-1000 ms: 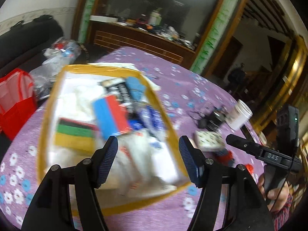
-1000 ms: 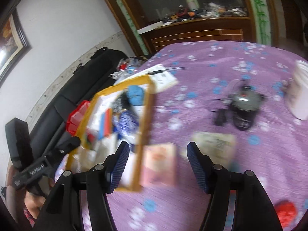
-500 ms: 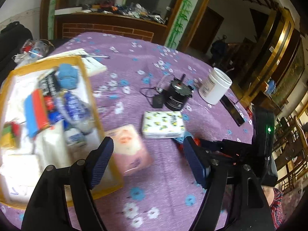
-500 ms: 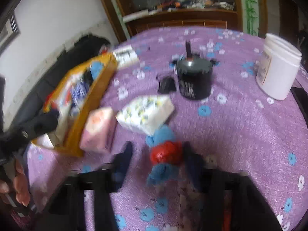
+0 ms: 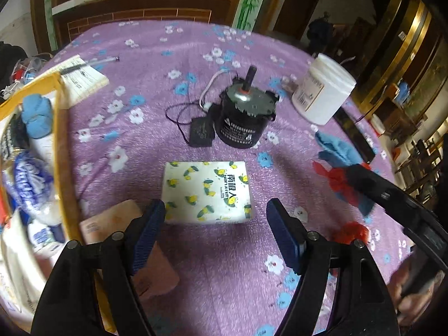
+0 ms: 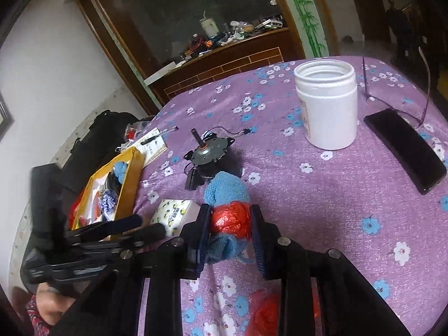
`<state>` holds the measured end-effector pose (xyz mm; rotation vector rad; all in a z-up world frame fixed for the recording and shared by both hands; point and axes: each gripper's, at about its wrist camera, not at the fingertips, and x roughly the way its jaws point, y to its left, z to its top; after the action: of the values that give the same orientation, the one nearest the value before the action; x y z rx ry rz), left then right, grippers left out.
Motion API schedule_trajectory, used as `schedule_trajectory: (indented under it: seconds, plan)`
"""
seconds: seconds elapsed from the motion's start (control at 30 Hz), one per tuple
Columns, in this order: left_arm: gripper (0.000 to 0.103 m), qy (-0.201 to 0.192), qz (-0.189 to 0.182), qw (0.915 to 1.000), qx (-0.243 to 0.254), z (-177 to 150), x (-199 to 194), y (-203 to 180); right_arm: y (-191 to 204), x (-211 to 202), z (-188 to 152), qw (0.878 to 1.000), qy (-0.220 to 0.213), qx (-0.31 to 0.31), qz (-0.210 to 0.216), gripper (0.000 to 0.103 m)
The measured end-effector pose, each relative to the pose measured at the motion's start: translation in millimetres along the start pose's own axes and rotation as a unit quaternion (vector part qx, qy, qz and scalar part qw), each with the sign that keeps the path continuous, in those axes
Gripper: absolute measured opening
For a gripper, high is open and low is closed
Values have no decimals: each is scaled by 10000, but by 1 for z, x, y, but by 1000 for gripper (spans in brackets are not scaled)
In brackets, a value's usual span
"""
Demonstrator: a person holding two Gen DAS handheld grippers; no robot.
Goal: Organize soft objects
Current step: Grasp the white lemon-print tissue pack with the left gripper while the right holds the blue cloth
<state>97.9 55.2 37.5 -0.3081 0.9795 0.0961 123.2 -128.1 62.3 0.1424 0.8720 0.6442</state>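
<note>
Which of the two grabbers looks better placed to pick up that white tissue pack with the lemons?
The left gripper: its jaws stand open just short of the tissue pack, nothing between them. The right gripper is shut on the blue-and-red cloth bundle.

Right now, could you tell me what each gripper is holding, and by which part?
The right gripper is shut on the blue towel, gripping its red-wrapped middle. The left gripper is open and holds nothing, above the tissue pack.

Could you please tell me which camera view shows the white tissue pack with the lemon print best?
The left wrist view. There the tissue pack lies flat and whole, its printed top facing the camera, just ahead of the open left tool. The right wrist view shows only a small, partly hidden corner beside the yellow tray.
</note>
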Motion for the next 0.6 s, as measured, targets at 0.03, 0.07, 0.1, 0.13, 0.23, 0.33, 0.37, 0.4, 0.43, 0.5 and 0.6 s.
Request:
schedule_trajectory:
  seconds: [0.03,0.07,0.1,0.13,0.23,0.33,0.37,0.4,0.43,0.5,0.6]
  plan:
    - [74,9,58,10000,9,0,4,-1,3,1,1,10000,-1,-28,29,29]
    - [76,-26,146,9999,32,1,7,-3,5,0,1,10000,-8,-65,53,29]
    - [77,-136,244,9996,87,2,8,-6,7,0,0,9999,-23,-85,54,29]
    - [77,-211,251,9994,98,2,9,-7,8,-1,0,9999,-33,-101,48,29]
    - [77,-369,431,9983,162,1,12,-11,8,0,-1,9999,-22,-91,50,29]
    - [76,-571,520,9968,191,-2,12,-11,8,1,-2,10000,-13,-68,52,29]
    - [76,-602,600,9961,221,-4,11,-11,8,1,-2,10000,-14,-67,47,29]
    - [76,-626,710,9952,254,-5,10,-11,7,1,-2,10000,-11,-66,48,29]
    - [76,-679,736,9946,275,-6,7,-10,7,1,-2,10000,-7,-66,56,29]
    - [77,-719,796,9938,290,-5,5,-8,7,2,-2,10000,6,-62,56,29]
    - [77,-590,721,9955,175,-3,11,-2,8,5,-4,10000,41,-61,65,29]
